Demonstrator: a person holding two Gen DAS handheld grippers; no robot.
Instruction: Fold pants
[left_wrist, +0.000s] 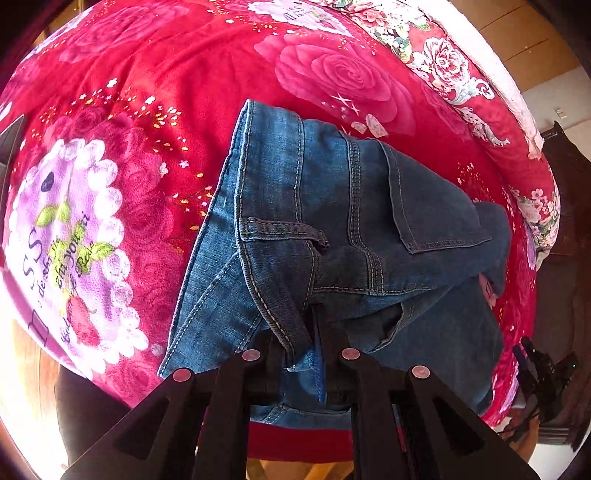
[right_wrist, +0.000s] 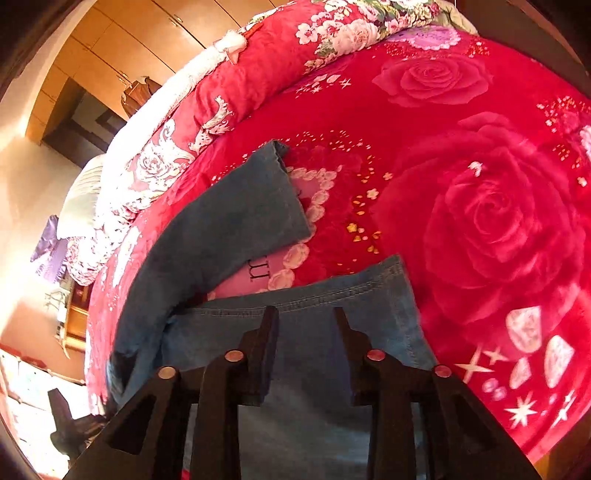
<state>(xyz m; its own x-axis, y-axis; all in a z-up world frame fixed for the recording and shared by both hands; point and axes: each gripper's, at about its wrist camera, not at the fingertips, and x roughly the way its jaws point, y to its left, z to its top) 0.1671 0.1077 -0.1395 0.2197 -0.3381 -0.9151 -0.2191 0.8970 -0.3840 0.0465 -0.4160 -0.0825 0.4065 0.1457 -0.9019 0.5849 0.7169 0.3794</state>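
Blue jeans (left_wrist: 369, 221) lie bunched on a red rose-print blanket (left_wrist: 184, 74), seat and back pocket facing up. My left gripper (left_wrist: 318, 332) is shut on a fold of denim near the waistband, and the cloth drapes over its fingers. In the right wrist view, one pant leg (right_wrist: 221, 229) runs away to the upper left and the other leg's hem (right_wrist: 351, 291) lies crosswise just under my fingertips. My right gripper (right_wrist: 306, 321) stands open above that hem, and its pads (right_wrist: 271, 332) press on nothing.
The blanket (right_wrist: 480, 221) covers a bed with a rolled floral quilt (right_wrist: 258, 74) along its far edge. Wooden wardrobes (right_wrist: 129, 44) stand beyond. A dark object (left_wrist: 539, 369) sits past the bed's right edge. Wooden floor (left_wrist: 22, 354) shows at lower left.
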